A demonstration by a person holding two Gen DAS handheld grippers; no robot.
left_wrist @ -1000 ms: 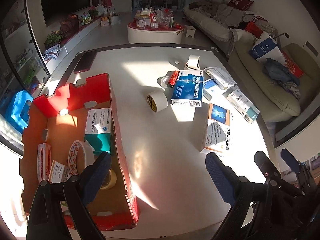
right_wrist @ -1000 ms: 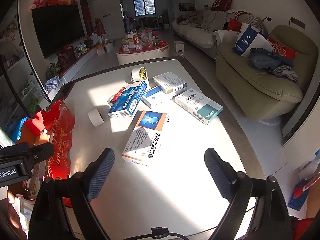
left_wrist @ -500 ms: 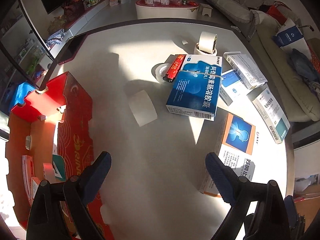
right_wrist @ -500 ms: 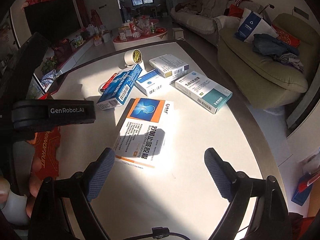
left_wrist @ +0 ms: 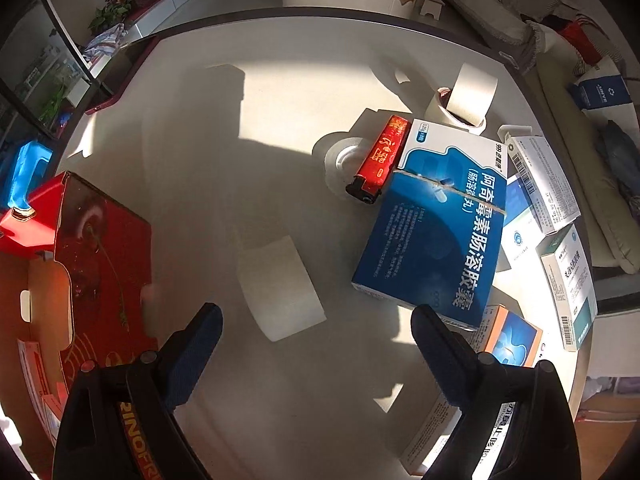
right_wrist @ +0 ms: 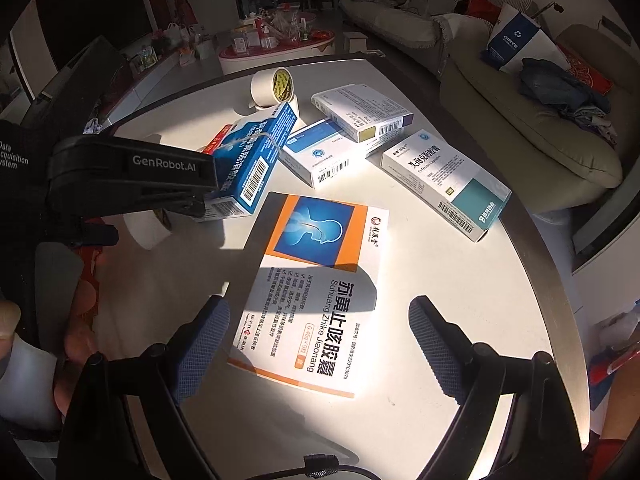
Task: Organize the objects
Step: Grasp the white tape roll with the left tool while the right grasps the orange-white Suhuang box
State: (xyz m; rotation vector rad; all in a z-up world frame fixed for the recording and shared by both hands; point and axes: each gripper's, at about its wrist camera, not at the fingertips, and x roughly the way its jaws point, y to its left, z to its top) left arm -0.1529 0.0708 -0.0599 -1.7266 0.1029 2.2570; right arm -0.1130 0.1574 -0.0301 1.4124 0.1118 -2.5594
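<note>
My left gripper [left_wrist: 316, 332] stands open just above a white tape roll [left_wrist: 280, 282] that lies on its side on the white table [left_wrist: 200, 120]; nothing is between its fingers. To the right of that roll lies a big blue medicine box [left_wrist: 440, 224] with a red lighter [left_wrist: 380, 160] at its far corner. My right gripper [right_wrist: 316, 332] is open over an orange-and-white medicine box [right_wrist: 316, 280], with the box's near end between the blue pads, apart from them. The left gripper's black body [right_wrist: 132, 176] fills the left of the right wrist view.
A red cardboard box [left_wrist: 80, 272] with items inside stands at the table's left edge. More medicine boxes [right_wrist: 444, 184] [right_wrist: 360, 112] and two other tape rolls [left_wrist: 468, 96] [left_wrist: 344, 156] lie at the far right. A sofa [right_wrist: 540, 128] is beyond the table edge.
The left gripper has swung right from above the red box and dropped toward the white tape roll. The right gripper has come down closer over the orange-and-white box. Both stay open.
</note>
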